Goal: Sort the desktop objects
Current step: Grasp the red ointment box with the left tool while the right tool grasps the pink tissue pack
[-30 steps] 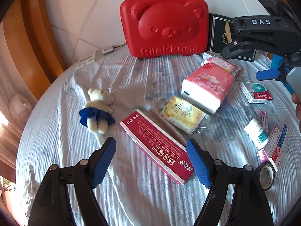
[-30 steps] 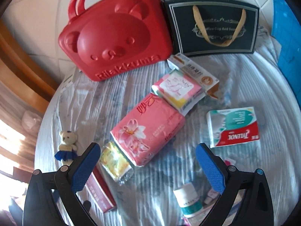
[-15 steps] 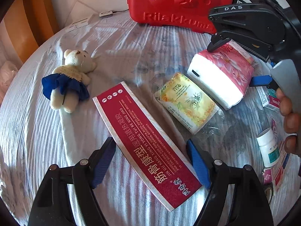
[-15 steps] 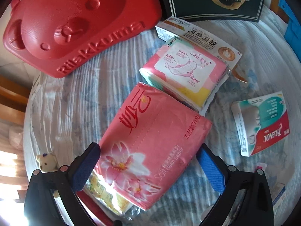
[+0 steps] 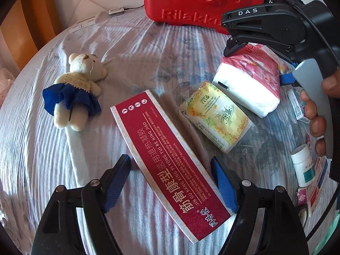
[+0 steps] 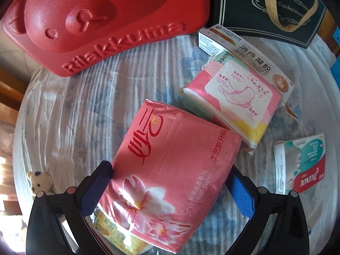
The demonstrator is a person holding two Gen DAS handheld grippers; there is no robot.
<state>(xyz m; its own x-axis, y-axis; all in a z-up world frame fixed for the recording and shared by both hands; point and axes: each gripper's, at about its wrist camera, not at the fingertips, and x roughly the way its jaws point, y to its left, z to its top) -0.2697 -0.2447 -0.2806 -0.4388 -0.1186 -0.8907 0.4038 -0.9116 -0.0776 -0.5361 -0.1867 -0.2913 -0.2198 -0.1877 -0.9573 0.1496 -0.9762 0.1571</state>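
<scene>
A long red box [image 5: 170, 159] with white Chinese print lies slantwise on the striped cloth. My left gripper [image 5: 170, 178] stands open astride its near half, with a gap at the left pad. Just right of the box lie a yellow tissue pack [image 5: 216, 114] and a pink tissue pack [image 5: 250, 85]. My right gripper [image 6: 170, 186] is open and low over the pink tissue pack [image 6: 170, 170], one blue pad at each long side. From the left wrist view, the right gripper [image 5: 257, 63] hangs over that pack, with a person's hand [image 5: 314, 114] on its handle.
A red bear-faced case [image 6: 95, 21] and a dark gift bag [image 6: 276, 10] stand at the back. A pink pad pack [image 6: 233, 97] lies on a white box [image 6: 255, 57]. A Tylenol box [image 6: 301, 165], a white bottle [image 5: 301, 165] and a small teddy [image 5: 74, 89] lie around.
Both grippers have come down and forward. The left one now straddles the red box, and the right one has closed in on the pink pack. Neither opening has changed.
</scene>
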